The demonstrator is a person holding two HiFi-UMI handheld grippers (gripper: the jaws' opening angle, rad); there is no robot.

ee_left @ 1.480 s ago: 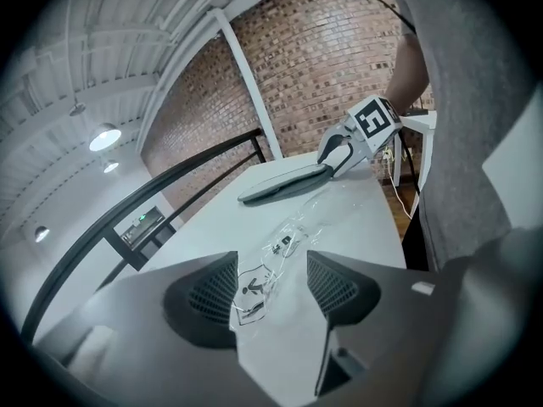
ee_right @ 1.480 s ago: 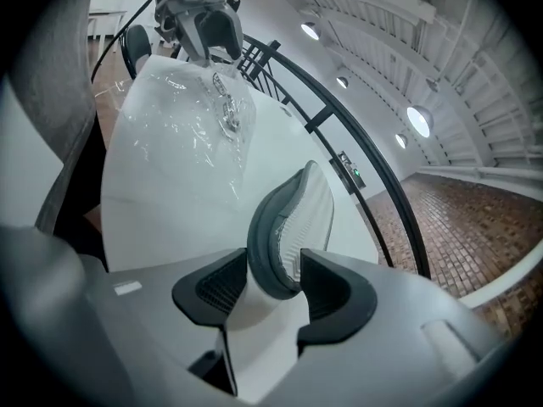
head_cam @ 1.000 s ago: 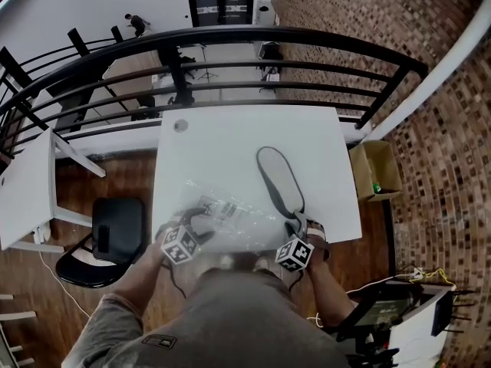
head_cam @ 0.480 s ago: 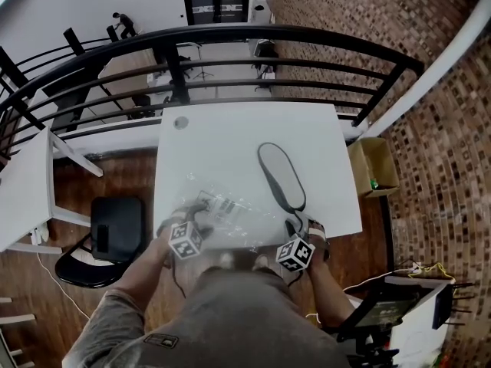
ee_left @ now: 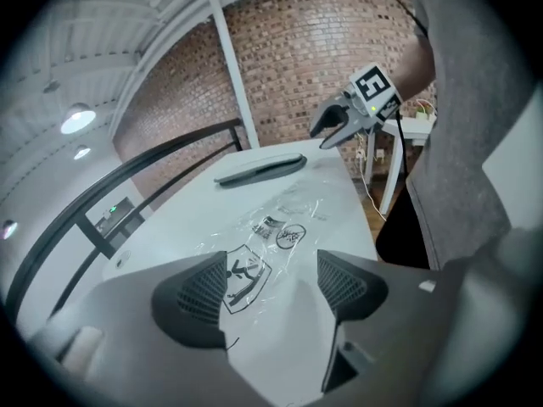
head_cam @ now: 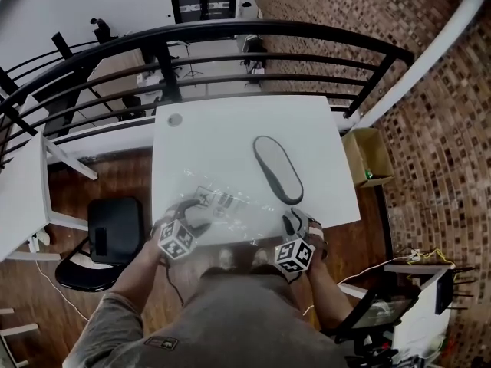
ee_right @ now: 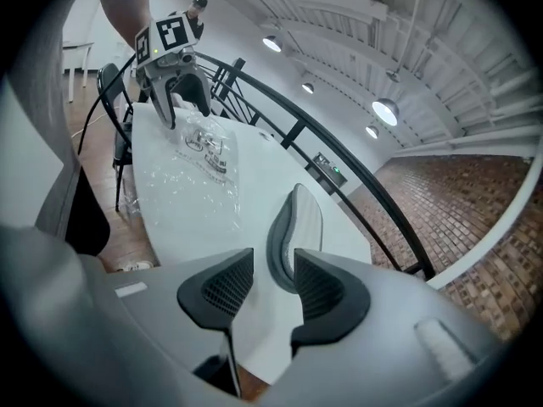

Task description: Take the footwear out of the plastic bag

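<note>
White bench [head_cam: 215, 129] by black rail [head_cam: 230, 29], brick wall [head_cam: 330, 14] at side. L fingers [ee_left: 193, 295] just opened wide over bag [head_cam: 230, 205], no grip; R fingers [ee_right: 321, 291] just narrowed, empty, shoe [head_cam: 278, 169] right ahead.

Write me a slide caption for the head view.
Flat grey slipper lying on the white table, outside the clear printed plastic bag next to it.

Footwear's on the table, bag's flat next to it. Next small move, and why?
Probably just lift the right gripper clear and stop: the footwear lies bare on the table, outside the flat plastic bag, and the jaws, which have just been closing, grip nothing.
</note>
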